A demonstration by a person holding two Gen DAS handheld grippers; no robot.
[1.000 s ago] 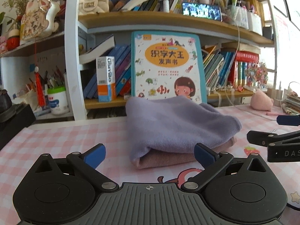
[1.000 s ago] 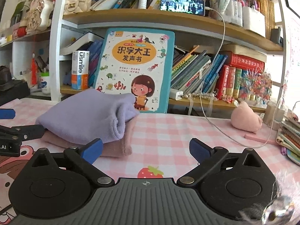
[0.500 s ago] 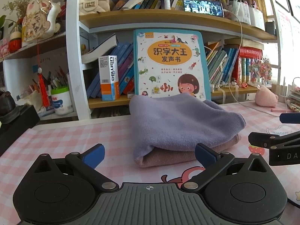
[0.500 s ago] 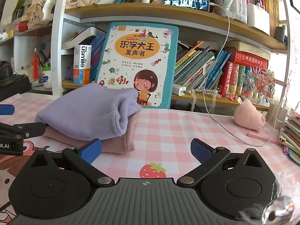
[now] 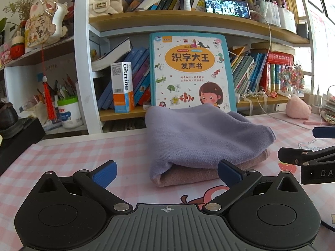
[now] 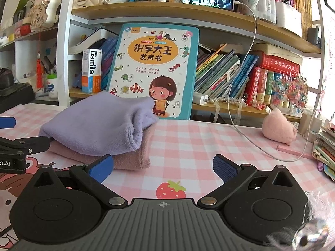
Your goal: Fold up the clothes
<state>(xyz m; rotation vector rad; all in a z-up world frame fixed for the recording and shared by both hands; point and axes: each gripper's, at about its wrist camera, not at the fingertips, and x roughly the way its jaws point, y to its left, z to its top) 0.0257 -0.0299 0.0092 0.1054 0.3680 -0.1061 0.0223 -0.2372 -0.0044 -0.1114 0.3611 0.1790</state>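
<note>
A folded lilac cloth [image 5: 201, 136] [image 6: 98, 125] lies on top of a folded dusty-pink cloth [image 5: 188, 173] [image 6: 127, 159] on the pink checked tabletop [image 5: 73, 152]. My left gripper [image 5: 166, 174] stands open just in front of the stack, nothing between its blue pads. My right gripper [image 6: 163, 167] is open too, to the right of the stack, its left pad near the pink cloth's corner. Each gripper shows at the edge of the other's view.
A bookshelf [image 5: 188, 18] with a large children's book [image 5: 190, 71] stands right behind the stack. A pink plush [image 6: 278, 127], a white cable [image 6: 251, 142] and a pile of notebooks [image 6: 326, 146] lie on the right. A black box [image 5: 14, 138] sits at the left.
Both grippers have drawn back and risen slightly; the stack sits a little lower and farther in each view. The cloths have not moved, and both grippers stay open.
</note>
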